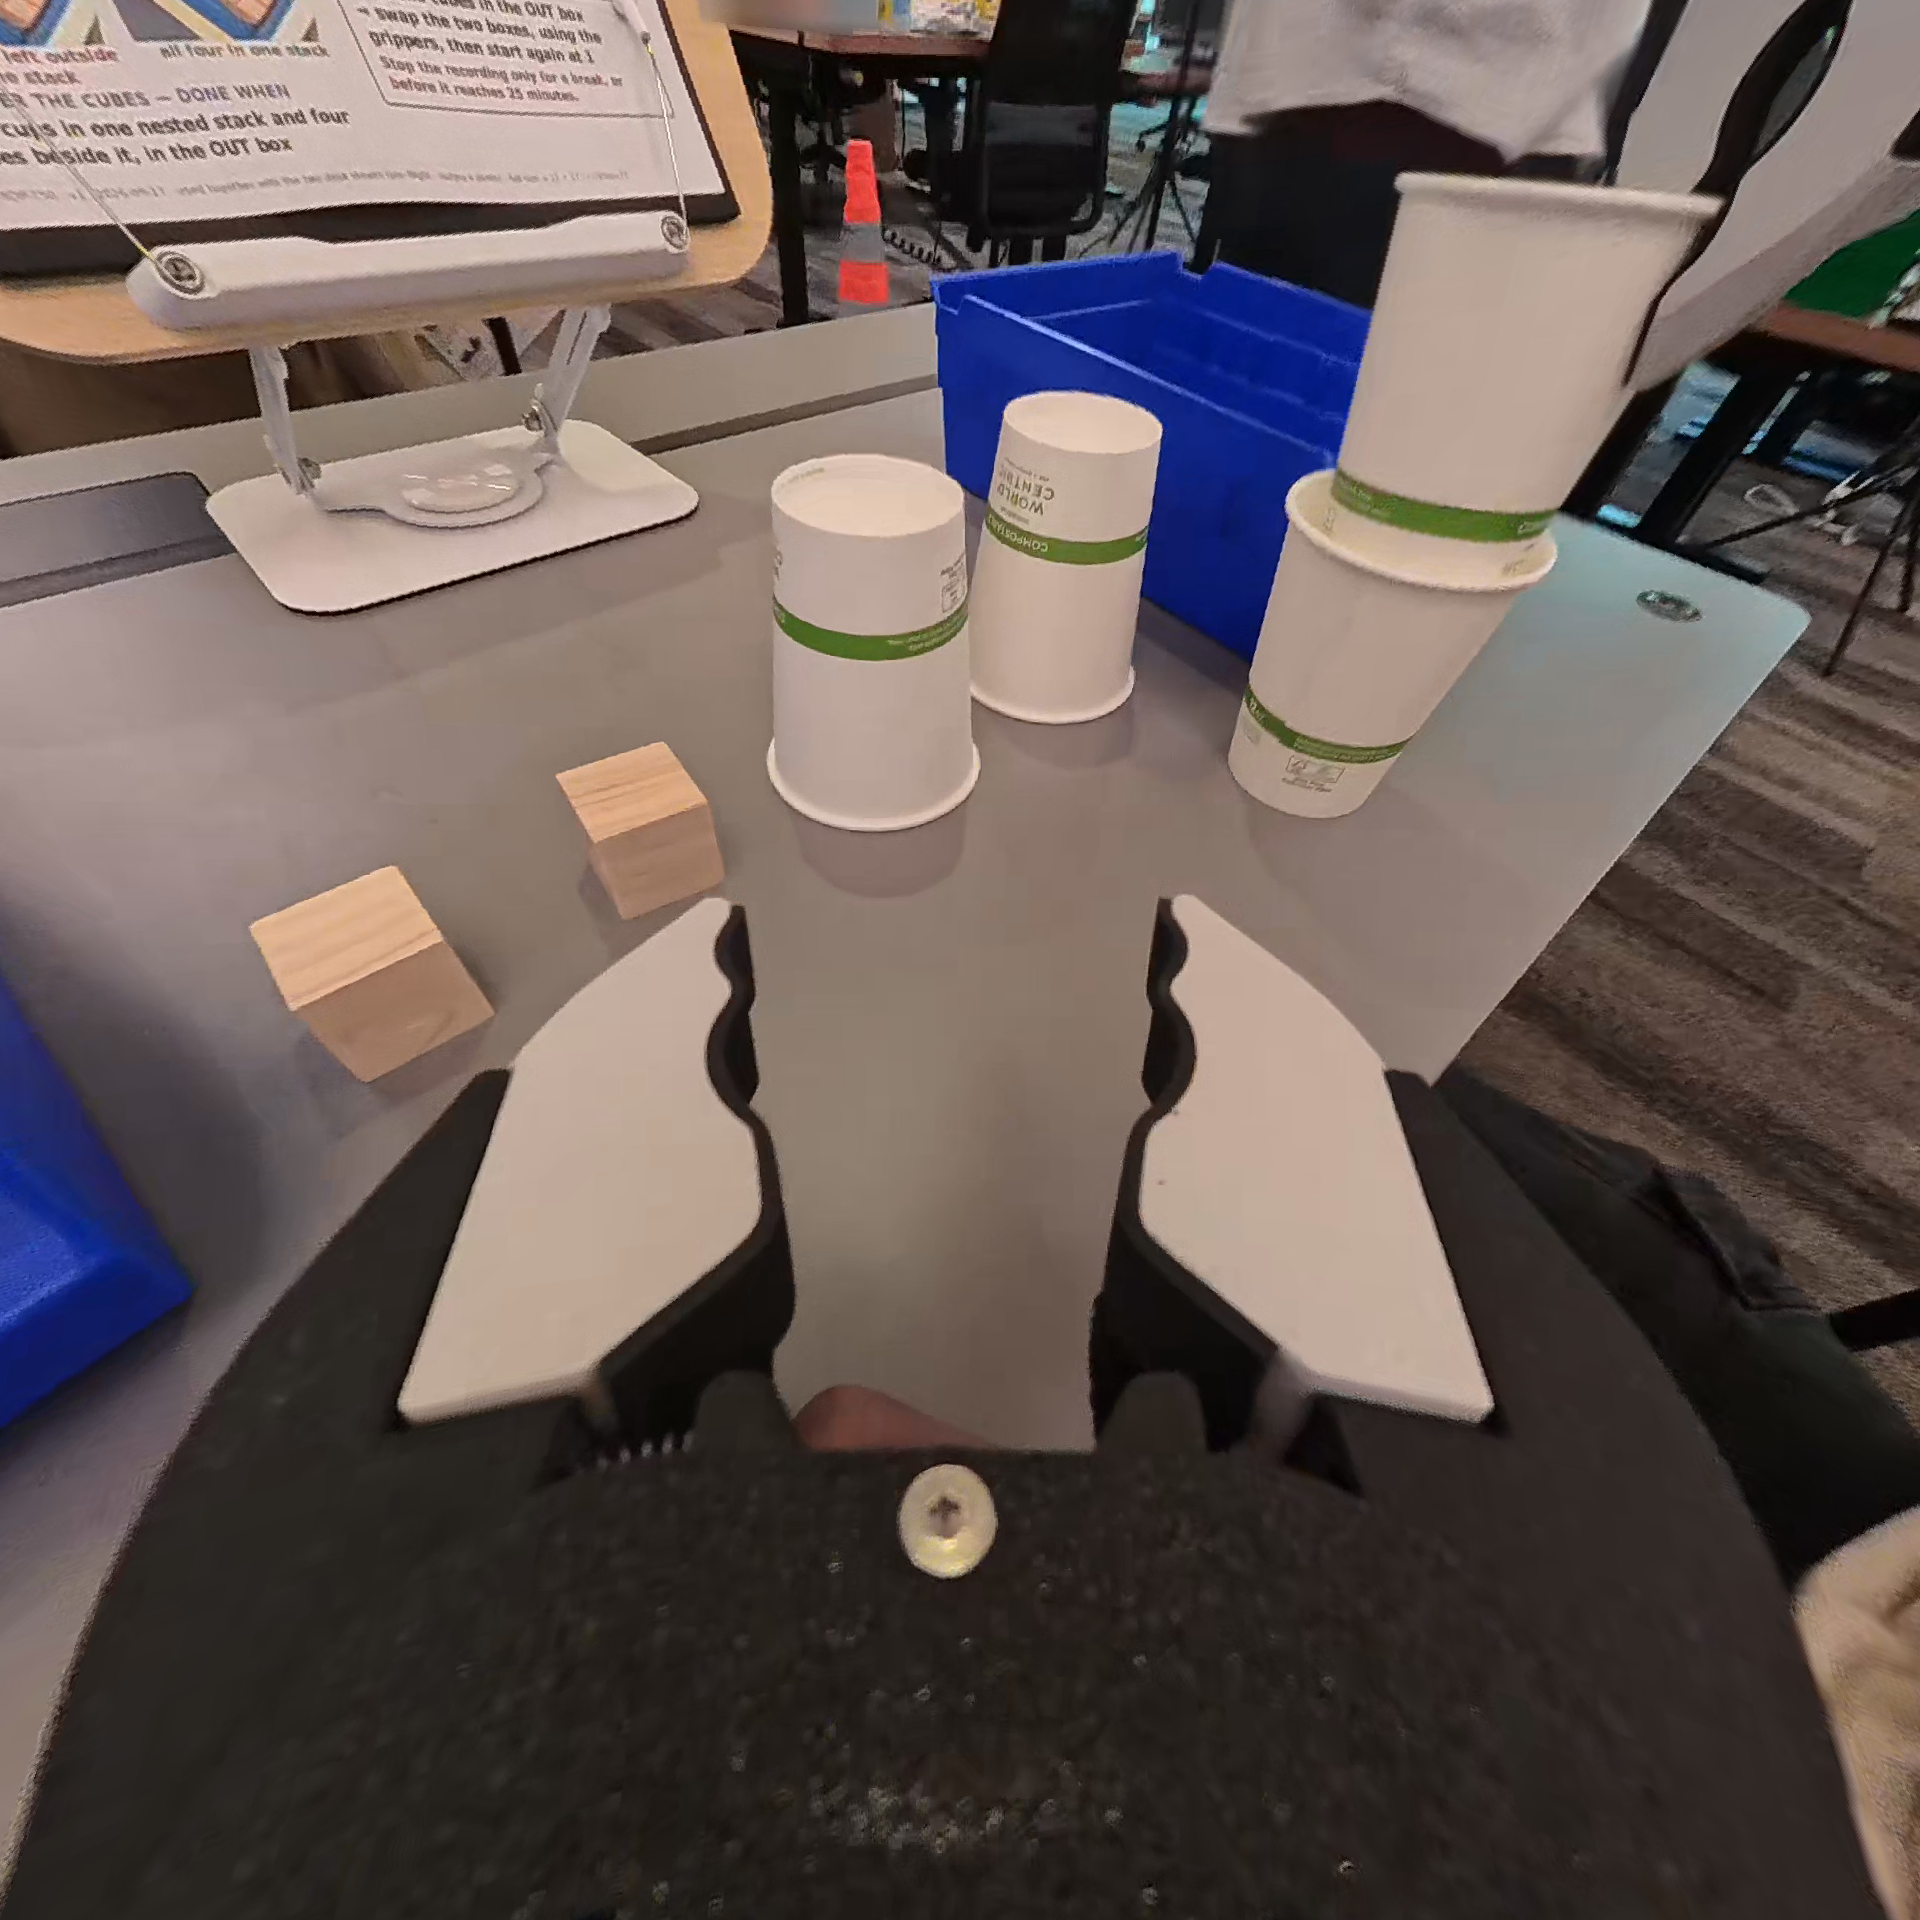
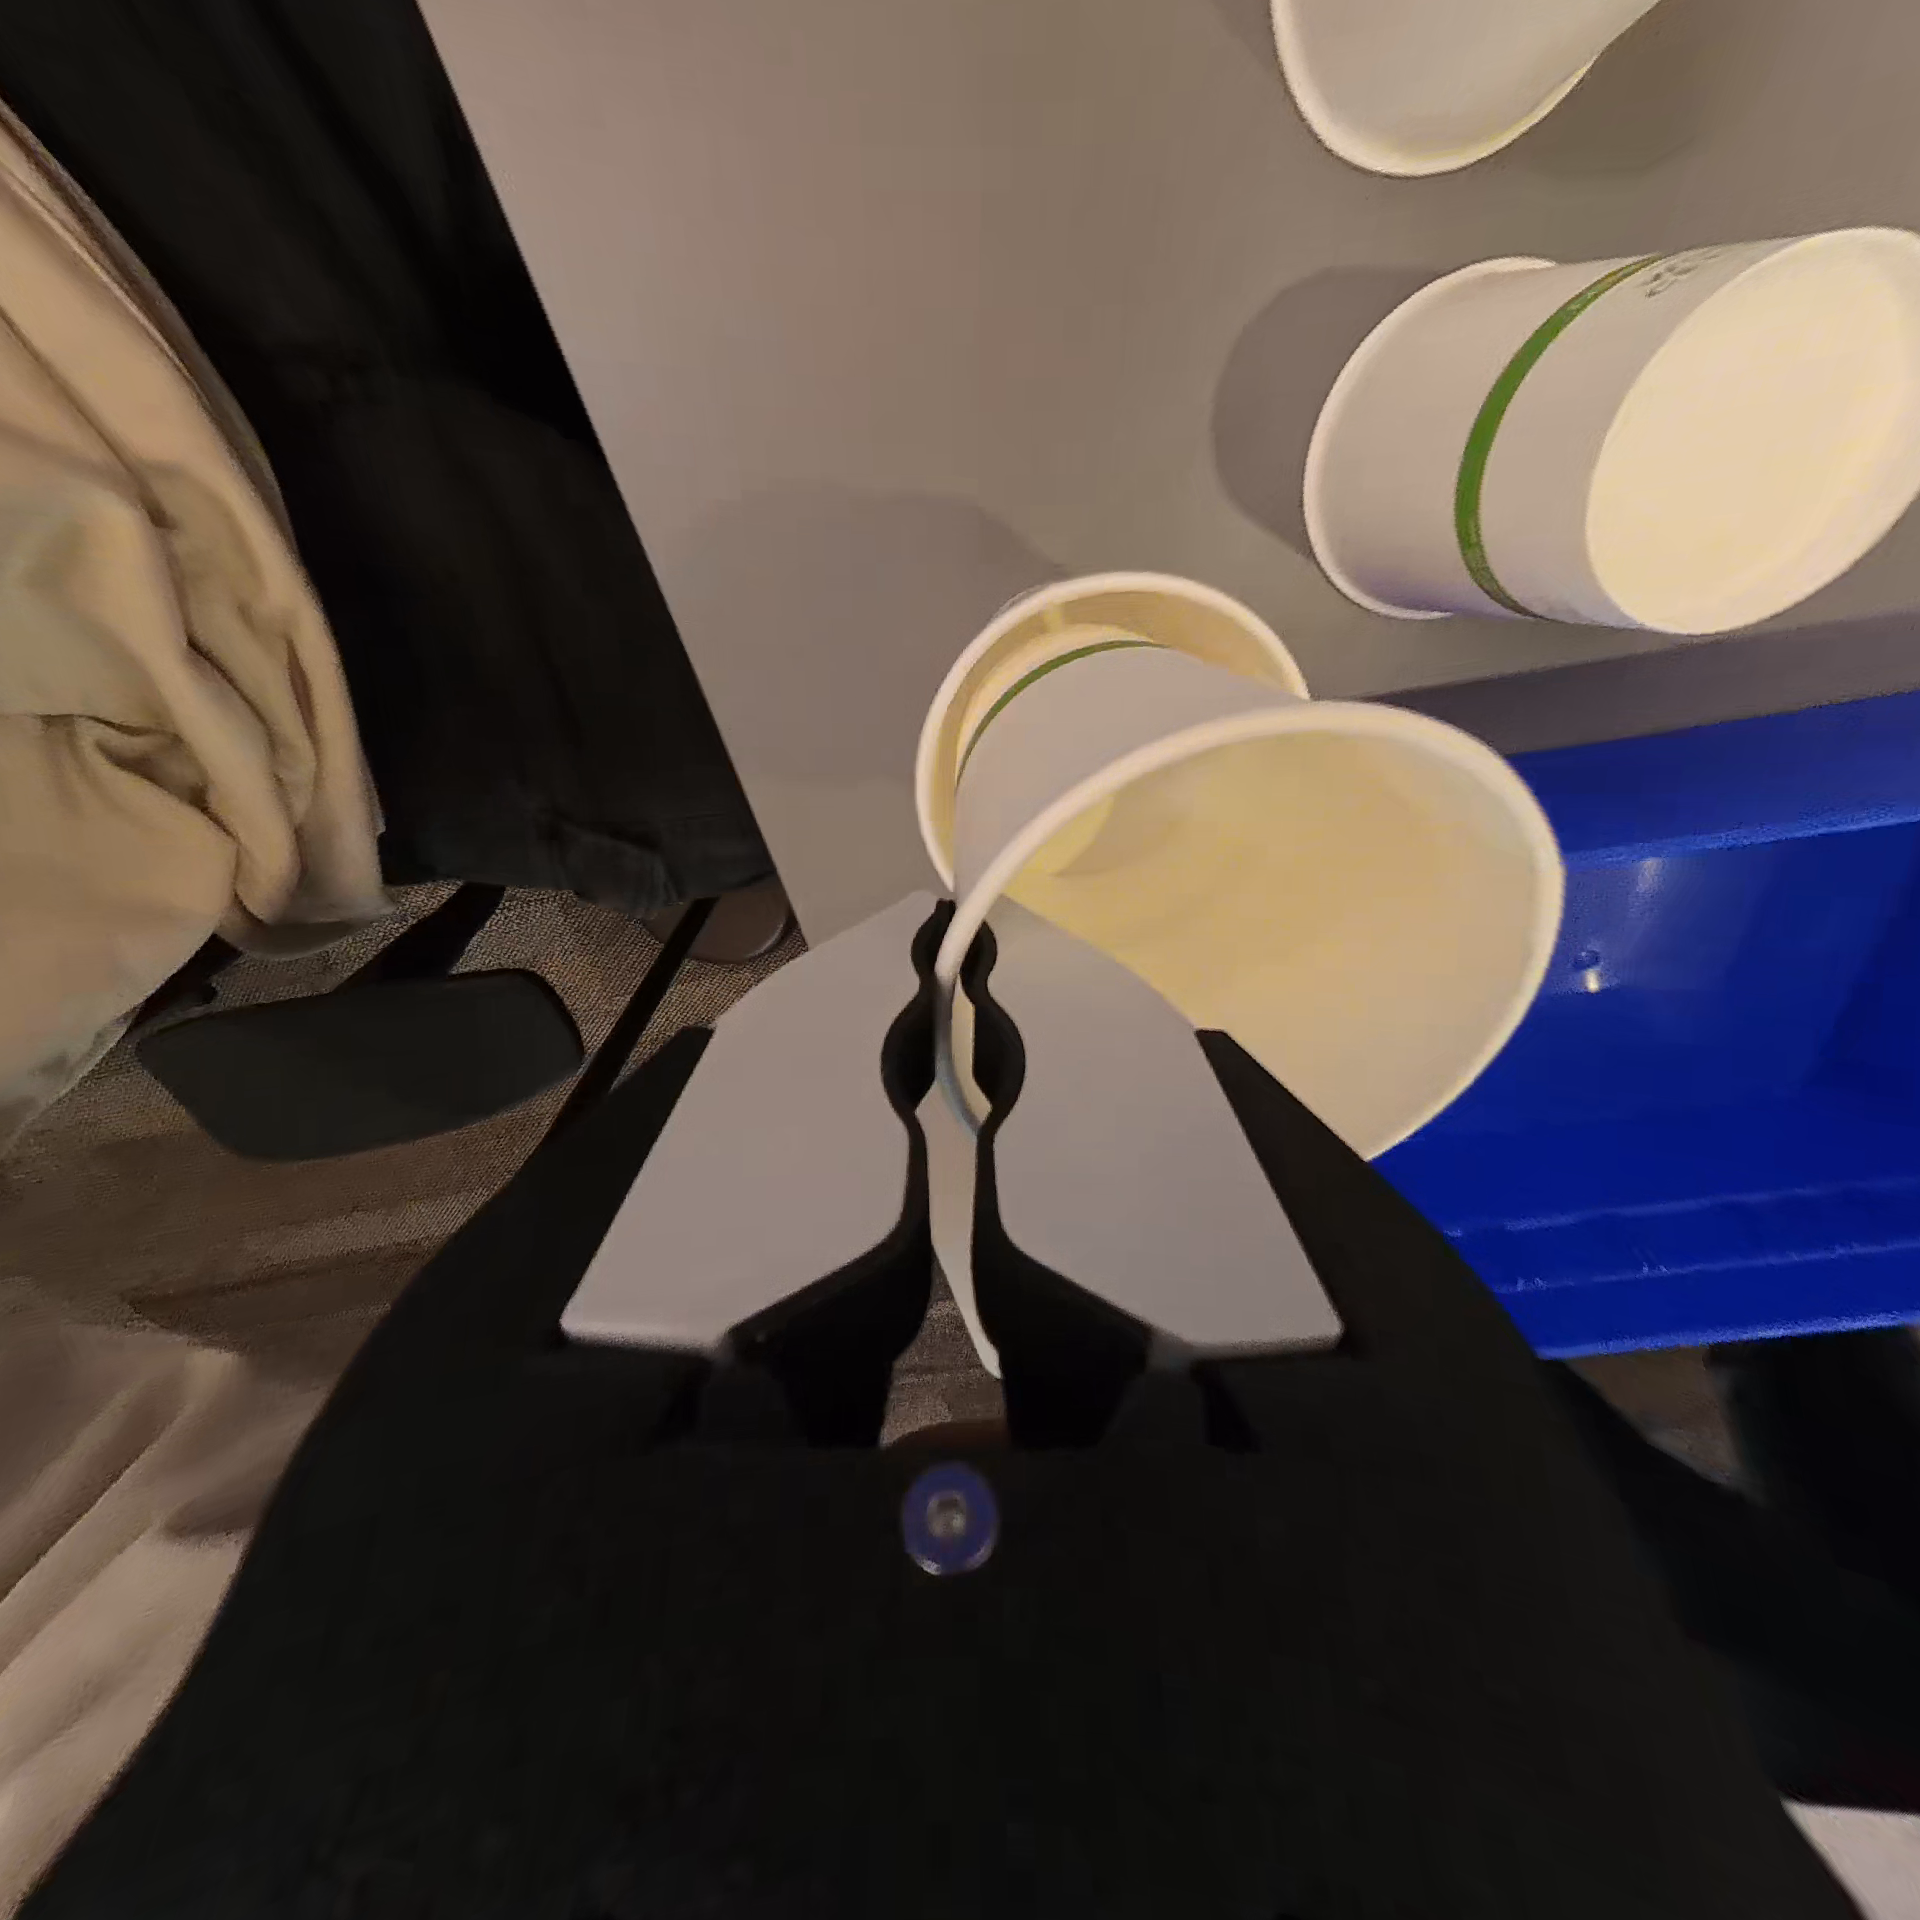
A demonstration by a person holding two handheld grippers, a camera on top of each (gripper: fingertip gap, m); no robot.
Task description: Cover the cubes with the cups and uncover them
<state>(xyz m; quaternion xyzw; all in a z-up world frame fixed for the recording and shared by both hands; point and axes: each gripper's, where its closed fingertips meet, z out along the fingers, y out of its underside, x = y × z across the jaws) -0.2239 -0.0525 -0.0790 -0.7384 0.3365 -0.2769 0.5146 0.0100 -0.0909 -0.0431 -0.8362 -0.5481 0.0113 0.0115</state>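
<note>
Two wooden cubes lie bare on the grey table, left of my left gripper, which is open and empty above the table. Two white cups with green bands stand upside down, one nearer and one behind it. At the right an upright cup stands on the table. My right gripper is shut on the rim of another upright cup, whose lower part sits inside that standing cup. The held cup also shows in the left wrist view.
A blue bin stands behind the cups, and shows in the right wrist view. Another blue bin's corner is at the left. An instruction board on a white stand is at the back left. The table edge runs at the right.
</note>
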